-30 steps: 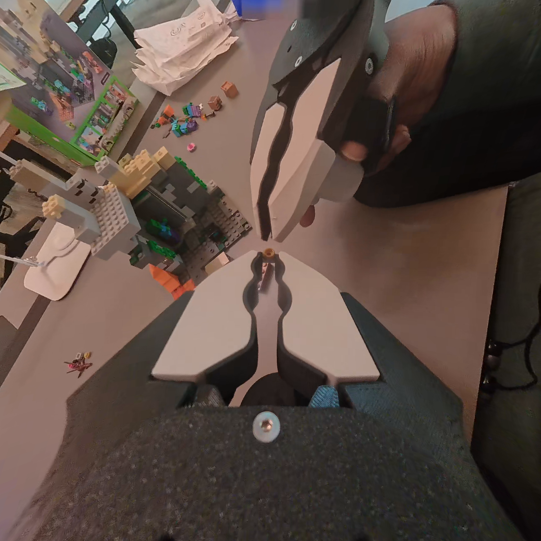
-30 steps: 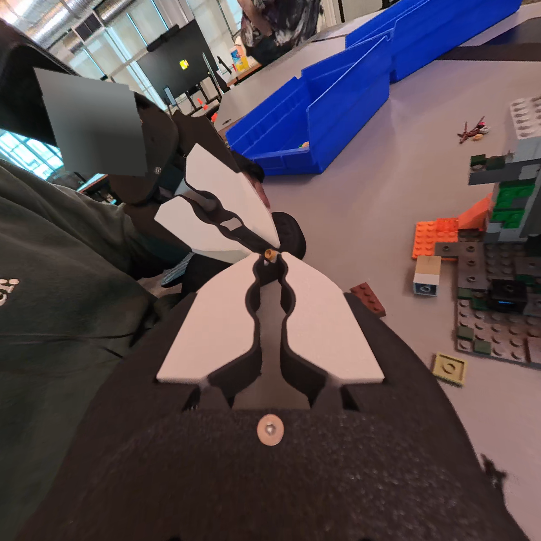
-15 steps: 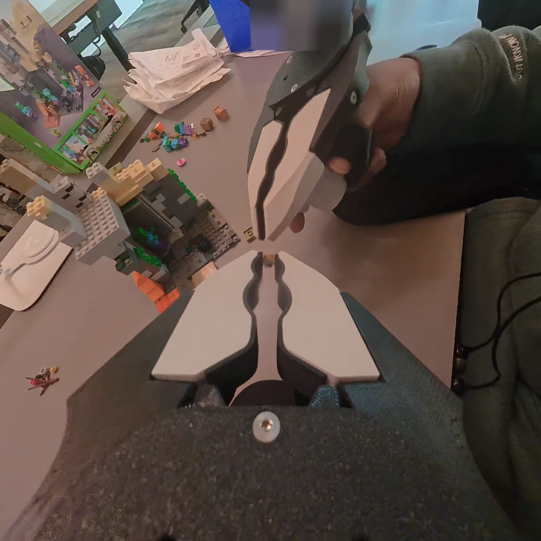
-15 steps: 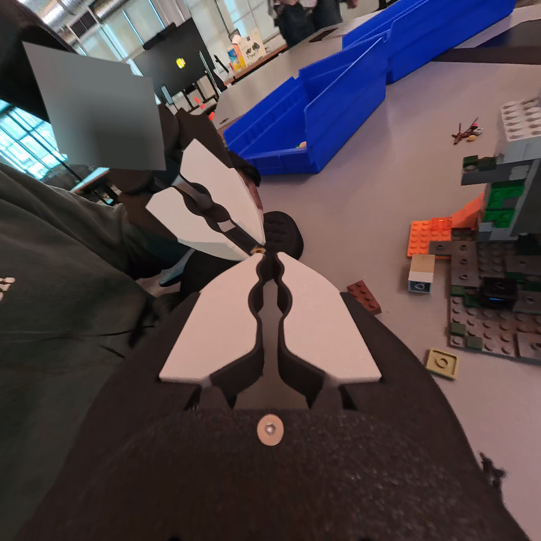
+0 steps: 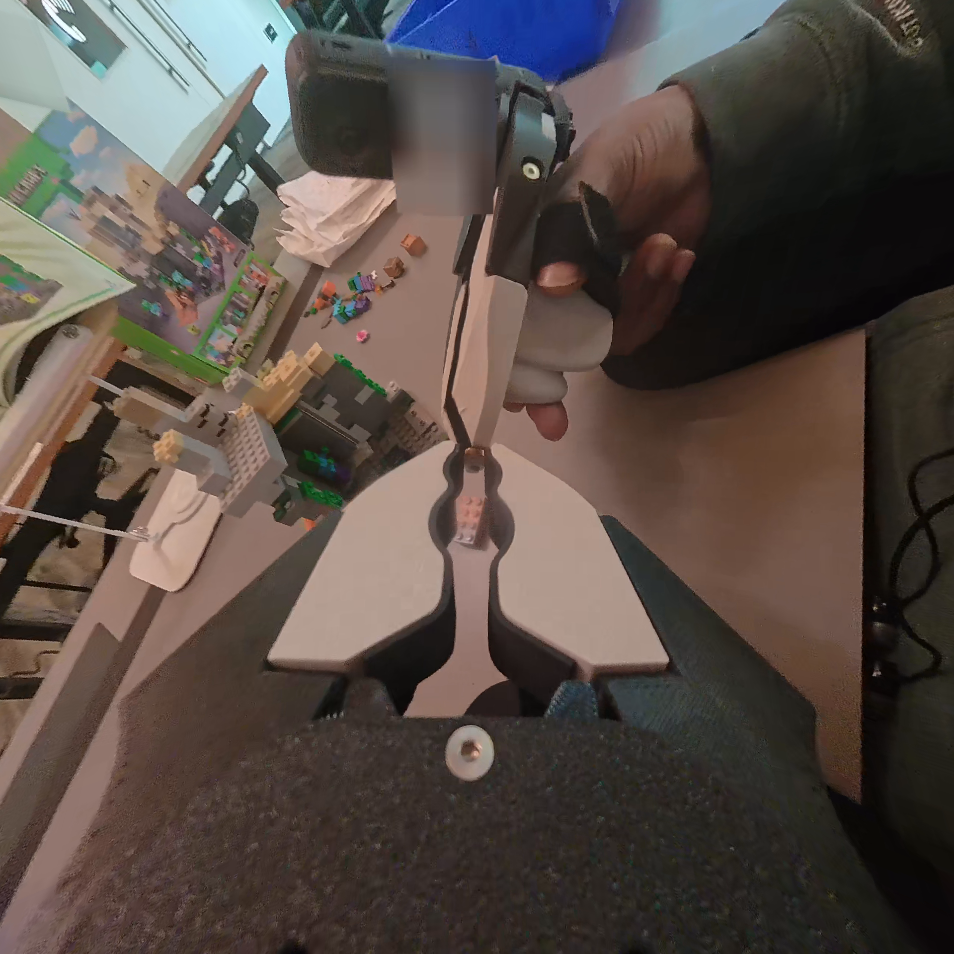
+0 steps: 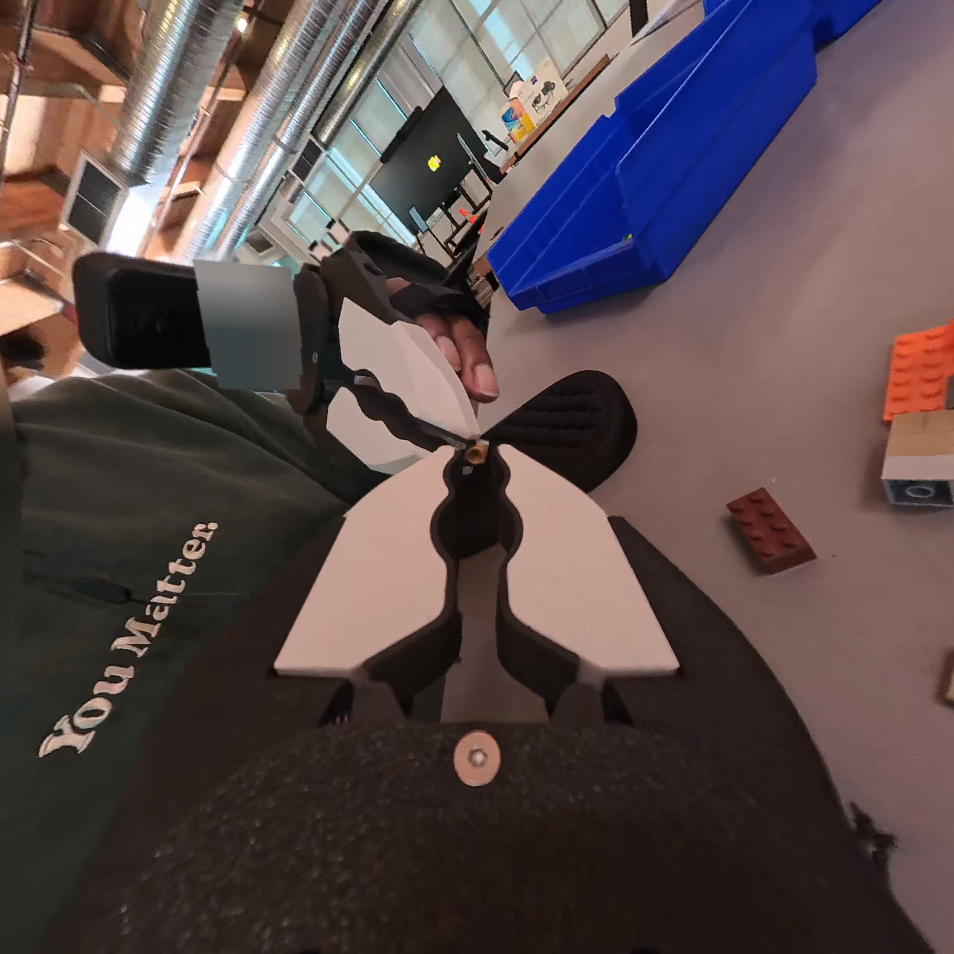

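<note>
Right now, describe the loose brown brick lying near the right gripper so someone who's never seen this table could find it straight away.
Start at the long blue bins on the grey table and come toward the right gripper. Just off its right side lies the reddish-brown brick, alone on bare tabletop. It is a flat two-by-four studded piece, darker than the orange plate and lower than the tan-and-white block beyond it.

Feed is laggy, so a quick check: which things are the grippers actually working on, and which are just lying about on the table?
In the grippers: small tan piece, pinched where the left gripper and right gripper meet tip to tip.

Lying about: brown brick, orange plate, blue bins, brick model, loose small pieces, paper stack.
</note>
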Motion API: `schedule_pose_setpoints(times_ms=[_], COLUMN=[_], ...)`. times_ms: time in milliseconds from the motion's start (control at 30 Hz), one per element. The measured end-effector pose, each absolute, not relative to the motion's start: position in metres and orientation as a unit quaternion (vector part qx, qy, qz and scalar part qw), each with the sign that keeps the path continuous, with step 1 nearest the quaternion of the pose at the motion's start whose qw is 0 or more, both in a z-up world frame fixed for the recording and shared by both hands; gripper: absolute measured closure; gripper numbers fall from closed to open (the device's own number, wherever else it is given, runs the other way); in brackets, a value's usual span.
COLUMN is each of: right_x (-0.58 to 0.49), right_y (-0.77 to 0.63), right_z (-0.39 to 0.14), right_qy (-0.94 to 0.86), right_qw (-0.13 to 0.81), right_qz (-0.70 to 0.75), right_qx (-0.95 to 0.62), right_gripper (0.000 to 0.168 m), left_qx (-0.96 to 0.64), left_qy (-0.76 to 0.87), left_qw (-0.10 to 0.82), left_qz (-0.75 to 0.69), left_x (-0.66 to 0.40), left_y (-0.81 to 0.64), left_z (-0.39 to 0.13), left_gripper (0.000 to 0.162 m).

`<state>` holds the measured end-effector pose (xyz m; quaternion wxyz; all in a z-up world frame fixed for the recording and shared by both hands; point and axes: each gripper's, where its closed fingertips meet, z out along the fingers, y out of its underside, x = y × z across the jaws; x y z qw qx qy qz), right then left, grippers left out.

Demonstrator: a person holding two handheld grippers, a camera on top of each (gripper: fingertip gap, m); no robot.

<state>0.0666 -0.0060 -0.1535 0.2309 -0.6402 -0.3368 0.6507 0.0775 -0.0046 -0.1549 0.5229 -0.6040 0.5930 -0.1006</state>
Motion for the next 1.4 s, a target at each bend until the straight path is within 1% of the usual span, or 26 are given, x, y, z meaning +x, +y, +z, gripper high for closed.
schedule_pose_setpoints(times_ms=[133, 367, 767, 967, 1033, 1133, 1267, 1400], right_x=[0.067, 0.067, 0.067, 0.071, 0.070, 0.069, 0.069, 0.068], right_y=[-0.009, -0.011, -0.012, -0.017, -0.019, -0.023, -0.027, -0.029], right_z=[-0.150, -0.149, -0.149, -0.145, -0.144, -0.141, -0.139, -0.136], right_qy=[-0.325, -0.319, -0.337, -0.340, -0.342, -0.342, -0.346, -0.360], right_qw=[0.208, 0.195, 0.213, 0.200, 0.194, 0.184, 0.173, 0.196], right_qz=[0.674, 0.686, 0.669, 0.690, 0.694, 0.704, 0.713, 0.704], right_qx=[-0.630, -0.624, -0.627, -0.607, -0.603, -0.594, -0.585, -0.580], right_gripper=[0.157, 0.158, 0.162, 0.162, 0.162, 0.162, 0.162, 0.162], left_qx=[-0.579, -0.565, -0.560, -0.549, -0.540, -0.528, -0.513, -0.517], left_qy=[0.607, 0.620, 0.622, 0.621, 0.624, 0.633, 0.637, 0.627], left_qw=[0.538, 0.542, 0.545, 0.556, 0.561, 0.564, 0.572, 0.578], left_qz=[-0.079, -0.046, -0.046, -0.058, -0.058, -0.052, -0.054, -0.067], left_x=[0.079, 0.078, 0.080, 0.077, 0.077, 0.079, 0.080, 0.078], left_y=[-0.008, -0.008, -0.009, -0.011, -0.014, -0.017, -0.021, -0.023], left_z=[-0.151, -0.150, -0.150, -0.146, -0.145, -0.145, -0.143, -0.140], left_gripper=[0.155, 0.155, 0.155, 0.148, 0.149, 0.154, 0.155, 0.155])
